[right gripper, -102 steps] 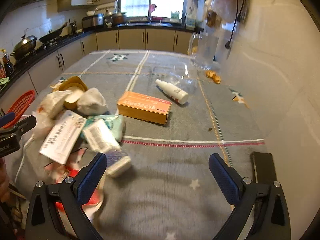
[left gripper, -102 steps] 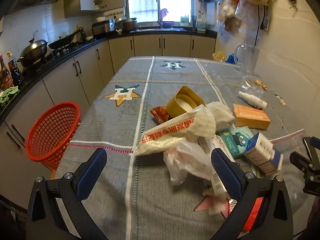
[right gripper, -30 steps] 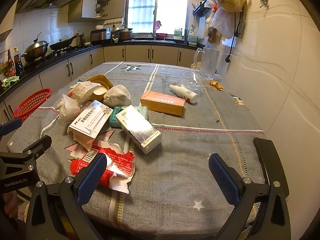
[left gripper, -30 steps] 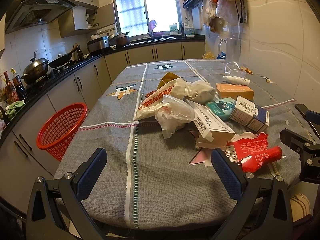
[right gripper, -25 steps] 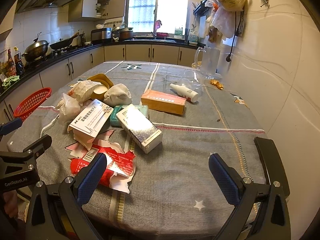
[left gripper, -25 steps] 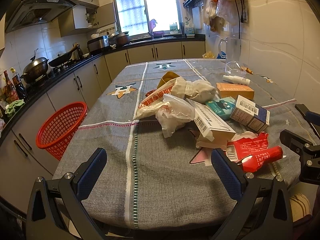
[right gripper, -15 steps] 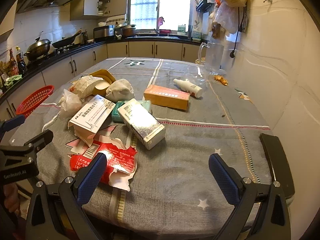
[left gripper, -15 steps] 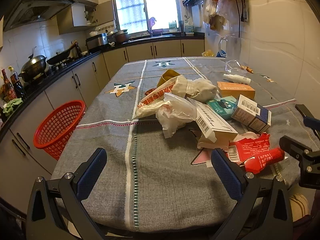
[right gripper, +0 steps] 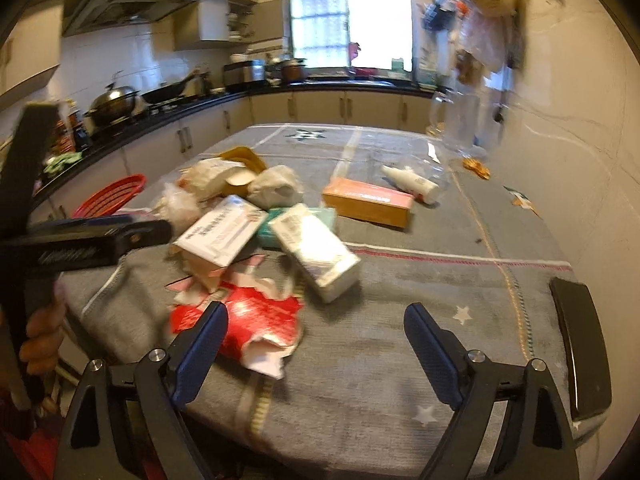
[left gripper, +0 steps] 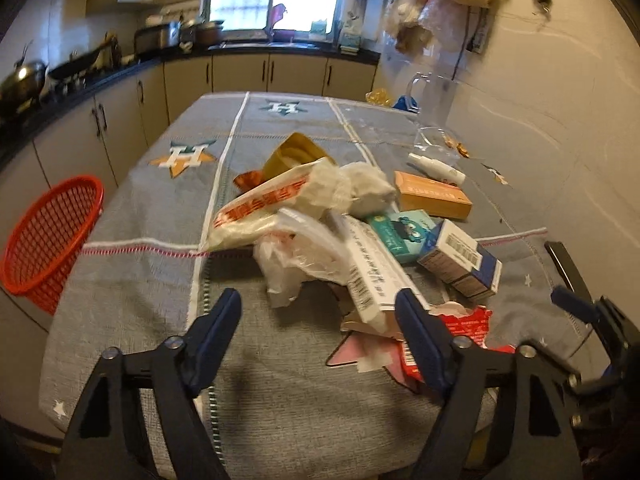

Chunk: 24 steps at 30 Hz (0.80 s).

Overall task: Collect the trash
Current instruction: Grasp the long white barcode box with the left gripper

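Table: we see a grey cloth with star motifs covering the table, kitchen cabinets behind it.
Trash: we note a heap at mid-table – printed plastic bag, crumpled clear bag, long white carton, teal box, blue-and-white box, torn red wrapper at the near edge.
Apart from heap: an orange box and a small white bottle lie farther back, toward the wall.
Basket: we find a red mesh basket off the table's left side, below its edge.
Left gripper: released, nothing between the fingers; its jaws have just been closing. It hangs over the near edge, right finger in front of the white carton's end.
Right gripper: released, holding nothing; jaws likewise just been closing a little. Left finger overlaps the red wrapper in view; we cannot tell contact.
Hand: the person's fingers grip the left gripper's handle.
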{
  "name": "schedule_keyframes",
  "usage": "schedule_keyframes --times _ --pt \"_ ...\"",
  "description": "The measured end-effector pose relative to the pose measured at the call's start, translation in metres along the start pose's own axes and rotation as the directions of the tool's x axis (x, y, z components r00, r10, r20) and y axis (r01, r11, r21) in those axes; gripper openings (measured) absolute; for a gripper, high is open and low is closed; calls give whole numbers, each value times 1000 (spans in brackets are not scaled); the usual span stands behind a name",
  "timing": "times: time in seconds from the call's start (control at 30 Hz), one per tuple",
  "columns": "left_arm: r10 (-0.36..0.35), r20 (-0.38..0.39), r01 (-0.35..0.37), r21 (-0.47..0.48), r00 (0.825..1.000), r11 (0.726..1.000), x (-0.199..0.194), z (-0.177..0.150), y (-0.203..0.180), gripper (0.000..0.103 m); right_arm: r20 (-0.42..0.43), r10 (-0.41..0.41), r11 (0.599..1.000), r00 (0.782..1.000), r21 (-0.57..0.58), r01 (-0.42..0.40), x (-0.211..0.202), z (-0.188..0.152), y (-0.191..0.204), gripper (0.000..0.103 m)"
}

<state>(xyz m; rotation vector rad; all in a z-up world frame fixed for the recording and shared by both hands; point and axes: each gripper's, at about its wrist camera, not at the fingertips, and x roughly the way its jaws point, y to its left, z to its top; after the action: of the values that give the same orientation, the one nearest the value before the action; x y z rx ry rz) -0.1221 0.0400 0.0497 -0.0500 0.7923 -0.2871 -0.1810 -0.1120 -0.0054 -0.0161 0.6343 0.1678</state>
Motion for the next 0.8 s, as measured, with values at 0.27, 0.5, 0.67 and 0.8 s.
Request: schedule_keyframes --times 0.27,0.5,0.67,0.8 --pt "-146 -88 146 -5 985 989 13 -3 -9 68 -17 103 990 995 -100 -104 2 -5 26 93" --pt "-224 -166 217 -64 960 974 47 5 -19 55 -25 104 992 994 -66 -106 5 -7 15 93" --pt "-269 -198 246 -135 943 960 66 16 -17 28 -25 112 990 993 -83 -114 6 -9 15 93" --pt "-272 -187 249 -135 944 959 68 21 -19 23 -22 121 986 992 -110 -123 9 -9 18 93"
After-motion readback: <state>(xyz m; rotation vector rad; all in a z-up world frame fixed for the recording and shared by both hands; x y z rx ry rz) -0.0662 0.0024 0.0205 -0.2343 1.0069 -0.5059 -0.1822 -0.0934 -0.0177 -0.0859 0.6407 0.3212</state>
